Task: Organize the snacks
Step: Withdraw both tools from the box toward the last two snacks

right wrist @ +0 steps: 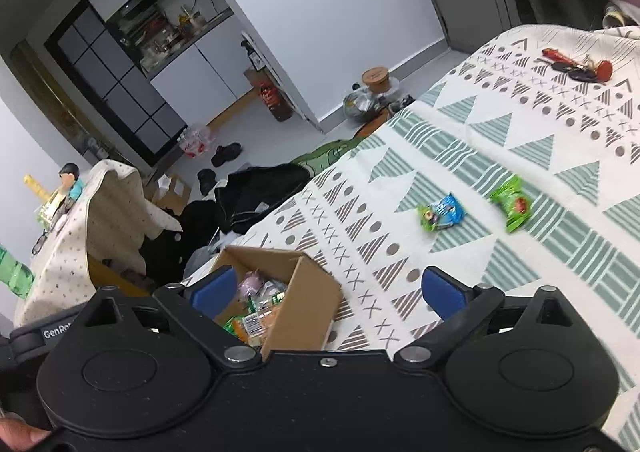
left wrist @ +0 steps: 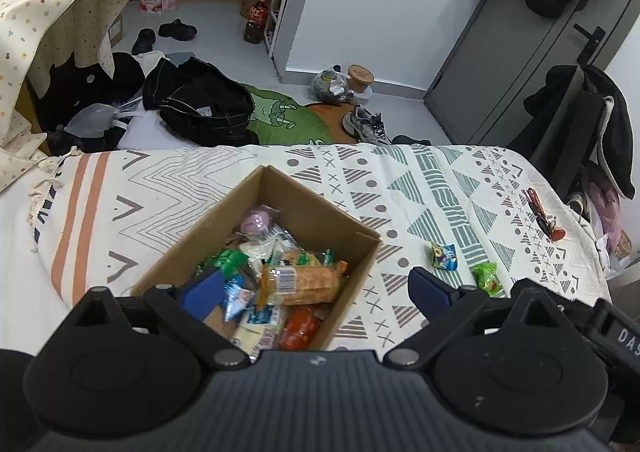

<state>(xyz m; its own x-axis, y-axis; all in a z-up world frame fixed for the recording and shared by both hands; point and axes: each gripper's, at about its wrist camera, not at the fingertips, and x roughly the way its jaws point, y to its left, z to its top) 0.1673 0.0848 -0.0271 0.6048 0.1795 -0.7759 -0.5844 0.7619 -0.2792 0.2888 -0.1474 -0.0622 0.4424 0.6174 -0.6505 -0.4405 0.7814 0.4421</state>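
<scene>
We hold the left claw (left wrist: 316,288) spread wide and empty above the cardboard box (left wrist: 320,212), which already holds most snacks on the patterned surface (left wrist: 160,188). Our right claw (right wrist: 328,288), also wide open, faces the blue packet (right wrist: 442,212) and green packet (right wrist: 512,204) at its one o'clock, likely the last to gather. Keys (right wrist: 576,64) lie well beyond; nothing blocks the reach.

Both wrist cameras look down and forward over the patterned cloth (left wrist: 440,180); the right one is tilted, and both share the cardboard box (left wrist: 344,248) (right wrist: 308,300).
</scene>
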